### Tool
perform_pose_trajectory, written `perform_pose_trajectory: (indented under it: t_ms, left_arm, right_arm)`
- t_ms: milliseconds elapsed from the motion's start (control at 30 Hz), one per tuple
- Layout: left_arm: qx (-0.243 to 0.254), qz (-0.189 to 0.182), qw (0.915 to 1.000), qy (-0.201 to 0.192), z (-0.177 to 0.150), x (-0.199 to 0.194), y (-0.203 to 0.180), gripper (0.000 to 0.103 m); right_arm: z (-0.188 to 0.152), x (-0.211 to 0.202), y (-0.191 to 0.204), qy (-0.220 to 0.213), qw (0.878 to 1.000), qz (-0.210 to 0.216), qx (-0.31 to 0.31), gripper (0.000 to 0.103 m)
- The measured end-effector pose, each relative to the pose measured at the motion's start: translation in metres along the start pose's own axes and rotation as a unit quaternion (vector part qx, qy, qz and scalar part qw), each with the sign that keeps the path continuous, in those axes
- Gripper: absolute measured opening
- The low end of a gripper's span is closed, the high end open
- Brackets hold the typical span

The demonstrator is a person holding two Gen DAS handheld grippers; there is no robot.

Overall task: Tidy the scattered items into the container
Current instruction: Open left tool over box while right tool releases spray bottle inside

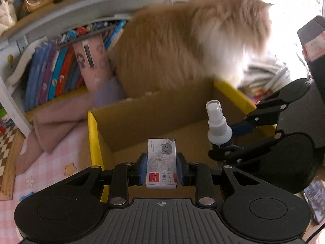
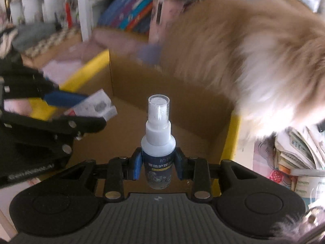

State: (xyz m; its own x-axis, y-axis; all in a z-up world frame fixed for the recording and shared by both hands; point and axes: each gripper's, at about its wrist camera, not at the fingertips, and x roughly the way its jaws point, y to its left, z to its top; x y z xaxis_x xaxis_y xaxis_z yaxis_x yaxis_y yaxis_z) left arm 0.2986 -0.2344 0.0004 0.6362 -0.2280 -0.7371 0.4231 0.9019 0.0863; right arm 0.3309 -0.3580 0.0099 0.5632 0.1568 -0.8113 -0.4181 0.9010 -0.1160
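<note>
My left gripper (image 1: 161, 167) is shut on a small grey staple box (image 1: 161, 160) with a cat drawing and a red label, held over the open cardboard box (image 1: 154, 113) with yellow rims. My right gripper (image 2: 158, 165) is shut on a small spray bottle (image 2: 158, 142) with a white nozzle, clear cap and dark label, also above the box (image 2: 174, 109). In the left wrist view the right gripper (image 1: 229, 142) comes in from the right with the bottle (image 1: 218, 122). In the right wrist view the left gripper (image 2: 81, 105) enters from the left with the staple box (image 2: 95, 105).
A fluffy ginger and white cat (image 1: 189, 46) stands at the box's far side, partly over its rim (image 2: 254, 61). Books (image 1: 54, 73) fill a shelf behind. A pink cloth (image 1: 54, 120) lies left of the box, a pile of papers (image 2: 298, 152) to its right.
</note>
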Motion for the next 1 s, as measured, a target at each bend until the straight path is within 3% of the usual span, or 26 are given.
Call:
perform_pose_trajectory:
  t_ms: [300, 333, 400, 467, 633, 1000]
  left_arm:
    - [0.001, 0.013, 0.9989, 0.045, -0.008, 0.025, 0.001, 0.031]
    - [0.003, 0.016, 0.9989, 0.044, -0.008, 0.025, 0.000, 0.035]
    - [0.003, 0.021, 0.9989, 0.043, -0.008, 0.025, -0.001, 0.055]
    - [0.003, 0.045, 0.9984, 0.033, -0.008, 0.022, -0.002, 0.068]
    - [-0.009, 0.046, 0.9988, 0.016, -0.008, 0.008, 0.004, 0.076]
    - [-0.037, 0.033, 0.9976, -0.048, -0.012, -0.055, 0.002, 0.084]
  right_arm:
    - [-0.007, 0.027, 0.005, 0.049, 0.998, -0.010, -0.036, 0.031]
    - [-0.008, 0.028, 0.005, 0.050, 0.998, -0.010, -0.036, 0.031]
    - [-0.009, 0.026, 0.005, 0.040, 0.999, -0.011, -0.032, 0.034]
    - [-0.009, 0.024, 0.005, 0.033, 0.999, -0.014, -0.034, 0.040]
    - [-0.012, 0.012, 0.005, 0.012, 0.999, -0.025, -0.038, 0.049]
    - [-0.014, -0.043, 0.009, -0.052, 0.998, -0.027, -0.033, 0.060]
